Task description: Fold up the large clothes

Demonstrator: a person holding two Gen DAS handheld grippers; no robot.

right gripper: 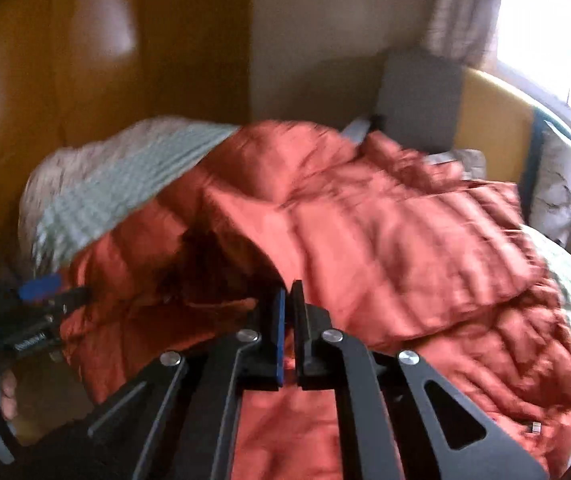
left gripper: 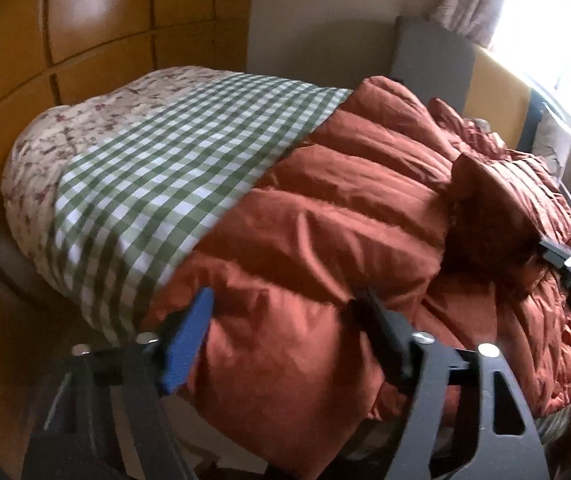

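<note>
Jacket: rust quilted jacket (left gripper: 345, 220) spread on the bed (left gripper: 157, 152), over the near right part.
Left tongs (left gripper: 285, 332): spread wide over the jacket's near edge.
Right tongs (right gripper: 288, 320): pinched together on a jacket fold.

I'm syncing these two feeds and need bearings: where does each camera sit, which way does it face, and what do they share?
Left wrist: on the left gripper, jaws open, facing across the rust puffer jacket toward the checked bedspread.
Right wrist: on the right gripper, nearly closed on jacket fabric; the left gripper and a hand show at left.
Shared: jacket, bedspread, grey headboard, window.
</note>
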